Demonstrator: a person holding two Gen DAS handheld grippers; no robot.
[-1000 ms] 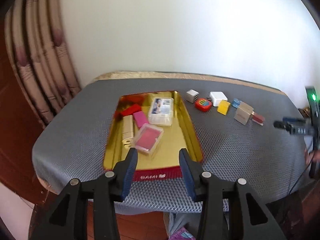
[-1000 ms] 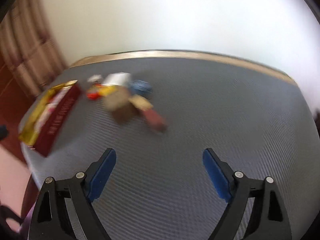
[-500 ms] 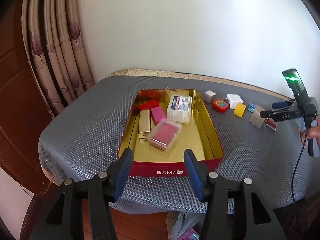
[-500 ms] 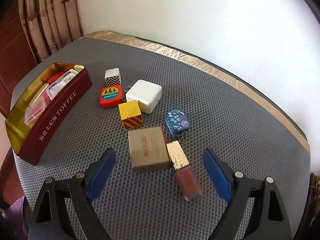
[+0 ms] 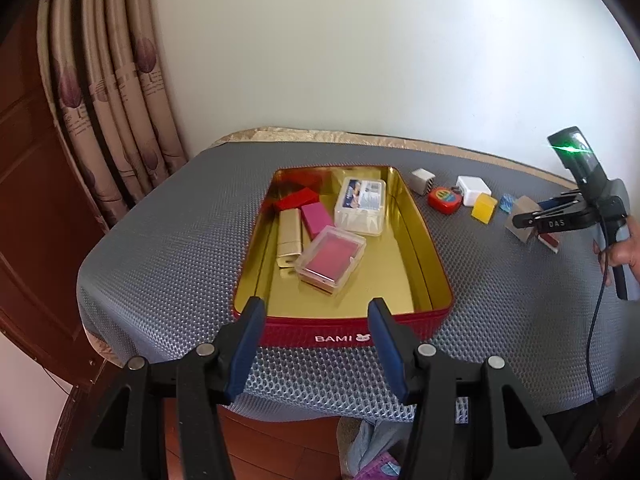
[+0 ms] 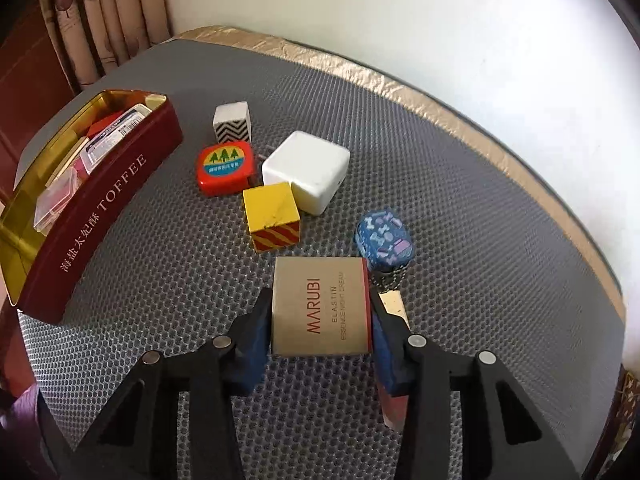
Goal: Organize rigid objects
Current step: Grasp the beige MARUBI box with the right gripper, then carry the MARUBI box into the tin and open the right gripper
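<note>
Tan MARUBI box (image 6: 320, 306) hides lipstick (image 6: 394, 400) between right gripper (image 6: 318, 334) fingers.

The lipstick (image 6: 394, 304) lies mostly behind the right claw (image 6: 318, 334); only its gold cap and a red end below one pad show. In the left wrist view the right claw (image 5: 532, 220) covers part of the box (image 5: 522, 222), so contact cannot be read there. The hand (image 5: 622, 248) is cut off by the right edge. The tin (image 6: 104, 216) hides most of its contents in the right wrist view, and the left edge crops its near corner. The blue case (image 5: 507, 203) is too small to make out from the left. The bench (image 5: 168, 248) front is masked by the left claw (image 5: 316, 340).
</note>
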